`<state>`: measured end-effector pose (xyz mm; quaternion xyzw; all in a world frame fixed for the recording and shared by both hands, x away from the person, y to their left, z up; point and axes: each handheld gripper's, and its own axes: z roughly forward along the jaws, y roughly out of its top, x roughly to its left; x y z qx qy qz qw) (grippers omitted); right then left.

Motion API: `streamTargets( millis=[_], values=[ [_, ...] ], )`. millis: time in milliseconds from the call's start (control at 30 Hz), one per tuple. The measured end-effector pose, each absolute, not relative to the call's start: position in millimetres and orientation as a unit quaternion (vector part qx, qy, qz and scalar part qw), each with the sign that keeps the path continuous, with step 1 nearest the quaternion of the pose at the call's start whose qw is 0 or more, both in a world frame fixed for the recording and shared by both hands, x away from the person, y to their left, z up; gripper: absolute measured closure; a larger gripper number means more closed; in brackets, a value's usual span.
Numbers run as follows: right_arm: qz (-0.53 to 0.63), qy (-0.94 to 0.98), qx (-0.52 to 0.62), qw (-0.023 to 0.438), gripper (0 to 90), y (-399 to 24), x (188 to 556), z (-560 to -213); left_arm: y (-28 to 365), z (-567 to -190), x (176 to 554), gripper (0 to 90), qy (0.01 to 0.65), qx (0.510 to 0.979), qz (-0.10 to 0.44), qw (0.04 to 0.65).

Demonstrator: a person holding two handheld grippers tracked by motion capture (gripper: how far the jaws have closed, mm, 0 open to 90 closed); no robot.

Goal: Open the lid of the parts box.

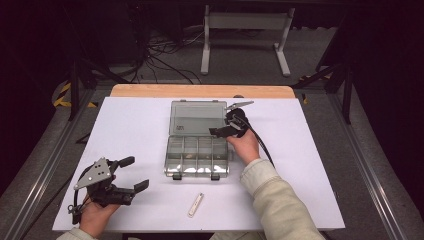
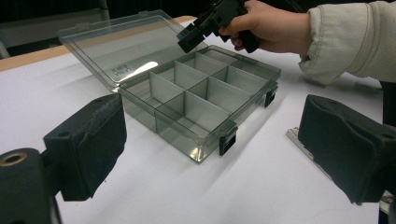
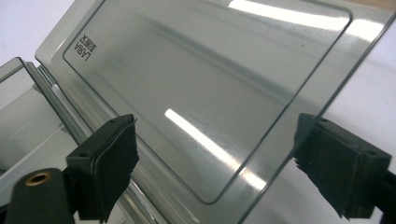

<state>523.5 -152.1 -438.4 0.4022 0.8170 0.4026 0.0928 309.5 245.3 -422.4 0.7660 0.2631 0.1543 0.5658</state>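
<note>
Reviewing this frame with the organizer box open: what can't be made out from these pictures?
- Compartment contents: the organizer box shows small specks in the high view, too small to identify.
- The small flat strip near the table edge: too small in the high view; the left gripper hides most of it in its own view.
- Lid lettering: mirrored and tiny.
- Right gripper: whether its open jaws touch the lid.

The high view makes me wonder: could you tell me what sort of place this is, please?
Most likely a lab or recording workspace, not a home. A white-topped table stands on grey flooring, loose cables lie on the floor beyond it, and a white equipment stand is behind.
</note>
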Motion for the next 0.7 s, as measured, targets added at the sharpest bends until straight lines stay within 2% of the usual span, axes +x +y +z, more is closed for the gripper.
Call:
streamTargets(
  millis=[367,700],
  values=[
    [0.388,0.818,0.415,0.092,13.5,-162,522,-436,246,-422,309,8.9,0.268,0.762,0.153,0.57],
    [0.416,0.816,0.387,0.106,12.3,-175,498,-408,247,-420,309,7.2,0.273,0.751,0.158,0.58]
  ],
)
